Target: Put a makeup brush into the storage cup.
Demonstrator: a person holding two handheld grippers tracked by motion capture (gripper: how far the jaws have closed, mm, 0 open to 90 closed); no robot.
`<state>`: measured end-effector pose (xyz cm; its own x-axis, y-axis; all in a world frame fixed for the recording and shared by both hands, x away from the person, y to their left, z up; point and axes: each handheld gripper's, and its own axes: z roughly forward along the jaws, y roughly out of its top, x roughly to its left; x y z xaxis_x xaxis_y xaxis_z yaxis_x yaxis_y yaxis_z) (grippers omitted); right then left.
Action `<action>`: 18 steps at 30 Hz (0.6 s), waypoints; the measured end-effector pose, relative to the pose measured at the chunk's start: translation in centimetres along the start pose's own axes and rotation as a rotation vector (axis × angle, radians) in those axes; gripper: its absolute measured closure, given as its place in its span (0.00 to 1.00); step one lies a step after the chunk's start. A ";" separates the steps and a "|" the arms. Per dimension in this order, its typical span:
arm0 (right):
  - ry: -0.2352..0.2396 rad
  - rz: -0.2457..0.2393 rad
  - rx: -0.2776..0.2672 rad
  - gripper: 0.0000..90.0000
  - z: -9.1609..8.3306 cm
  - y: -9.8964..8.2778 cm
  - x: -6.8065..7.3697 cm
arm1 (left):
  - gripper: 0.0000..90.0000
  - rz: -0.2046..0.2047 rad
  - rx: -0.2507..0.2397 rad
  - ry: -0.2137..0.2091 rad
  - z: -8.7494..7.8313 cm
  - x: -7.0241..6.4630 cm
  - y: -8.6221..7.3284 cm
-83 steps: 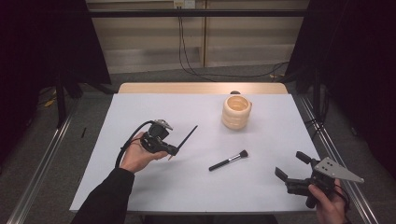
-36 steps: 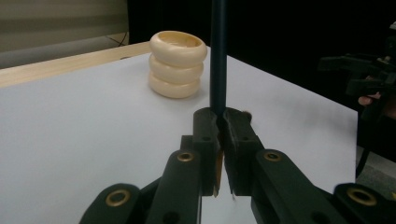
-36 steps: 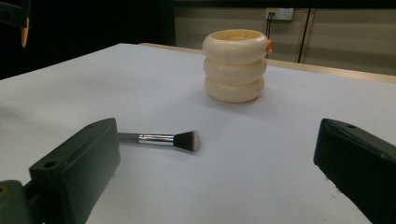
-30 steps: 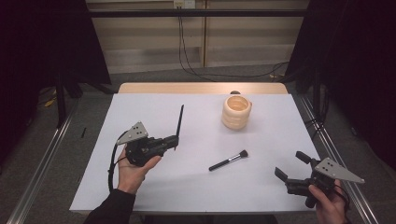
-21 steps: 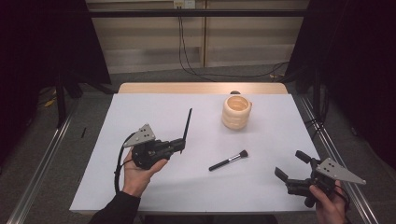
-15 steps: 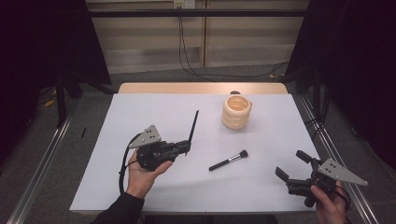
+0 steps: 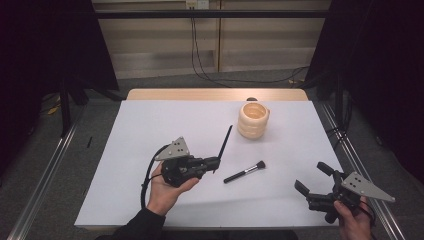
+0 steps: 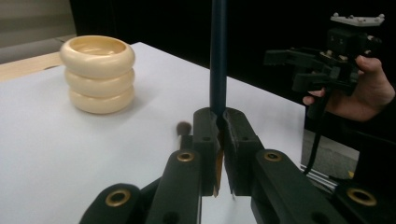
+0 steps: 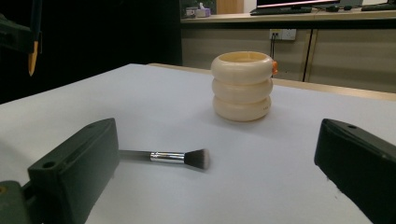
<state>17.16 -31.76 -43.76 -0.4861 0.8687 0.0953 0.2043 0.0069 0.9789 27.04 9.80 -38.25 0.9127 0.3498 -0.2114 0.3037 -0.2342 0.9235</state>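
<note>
The left claw (image 7: pixel 216 162) is clamped tight on a thin dark rod (image 7: pixel 223 147), which angles toward 1 o'clock in the high view. The right claw (image 7: pixel 311 180) is spread wide with nothing between its jaws, near the desk's (image 7: pixel 150 120) 4 o'clock corner. A makeup brush (image 7: pixel 244 172) lies flat between the claws. The cream ringed holder (image 7: pixel 253 120) stands upright at 1 o'clock.
</note>
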 end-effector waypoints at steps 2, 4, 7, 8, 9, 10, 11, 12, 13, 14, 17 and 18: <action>0.000 -0.002 0.000 0.00 0.0 0.0 0.0 | 0.94 0.003 0.000 -0.008 0.2 -0.2 0.2; 0.005 0.003 0.005 0.00 0.1 0.0 -0.1 | 0.94 0.006 0.005 -0.014 0.2 -0.3 0.4; 0.025 0.039 0.010 0.00 0.1 -0.2 -0.3 | 0.94 0.028 0.045 -0.036 0.2 -0.5 1.0; 0.028 0.058 -0.003 0.00 0.1 -0.1 -0.4 | 0.94 0.031 0.059 -0.036 0.2 -0.6 1.3; 0.028 0.058 -0.003 0.00 0.1 -0.1 -0.4 | 0.94 0.022 0.063 -0.047 0.1 -0.6 1.5; 0.025 0.054 -0.010 0.00 0.1 -0.1 -0.3 | 0.94 0.023 0.070 -0.053 0.2 -0.6 1.7; 0.035 0.052 -0.007 0.00 0.1 -0.1 -0.3 | 0.94 0.025 0.088 -0.055 0.2 -0.5 1.8; 0.038 0.048 -0.007 0.00 0.2 -0.1 -0.3 | 0.94 0.024 0.099 -0.056 0.2 -0.5 1.9; 0.046 0.044 -0.001 0.00 0.1 -0.1 -0.2 | 0.94 0.029 0.115 -0.052 0.2 -0.5 2.1; 0.043 0.042 -0.005 0.00 0.2 -0.1 -0.2 | 0.94 0.031 0.119 -0.056 0.3 -0.4 2.1; 0.050 0.033 0.005 0.00 0.2 -0.1 -0.2 | 0.94 0.029 0.161 -0.052 0.2 -0.2 2.4; 0.054 0.030 0.012 0.00 0.2 -0.1 -0.2 | 0.94 0.030 0.171 -0.049 0.3 -0.2 2.4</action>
<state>17.40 -31.84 -43.95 -0.5247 0.8407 0.1340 0.2293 -0.0121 0.9733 27.70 8.93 -36.10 0.9330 0.2969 -0.2034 0.3142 -0.3964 0.8626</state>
